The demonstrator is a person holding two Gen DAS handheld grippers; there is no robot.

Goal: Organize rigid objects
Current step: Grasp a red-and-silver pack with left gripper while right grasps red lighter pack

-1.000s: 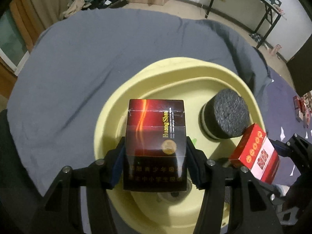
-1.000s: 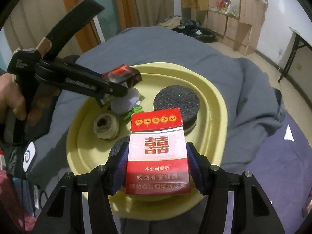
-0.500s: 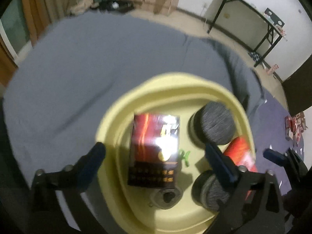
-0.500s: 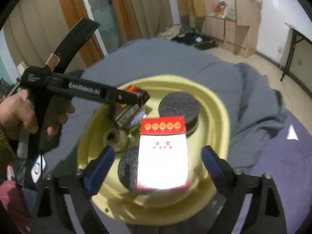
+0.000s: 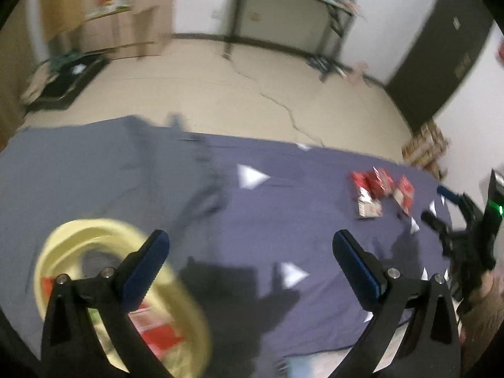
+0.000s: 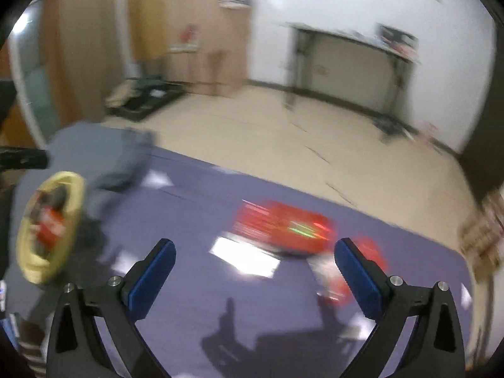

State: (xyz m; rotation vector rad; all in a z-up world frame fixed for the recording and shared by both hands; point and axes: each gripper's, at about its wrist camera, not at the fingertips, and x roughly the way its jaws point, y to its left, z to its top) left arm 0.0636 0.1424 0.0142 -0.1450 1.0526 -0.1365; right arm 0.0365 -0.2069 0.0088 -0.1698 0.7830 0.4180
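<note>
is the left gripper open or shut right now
Open. In its wrist view the left gripper has its jaws spread wide with nothing between them, only the purple cloth below.

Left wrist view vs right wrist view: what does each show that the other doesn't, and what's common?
Only the left wrist view shows the right claw from outside, at the right edge, and the left claw, open and empty.

Only the right wrist view shows the right claw head-on, open with nothing between its fingers, pointing at the red packs.

Both are blurred, and both show the yellow basin holding a red box, loose red packs on the purple sheet, the grey blanket, the bare floor and a black-framed table by the wall.
</note>
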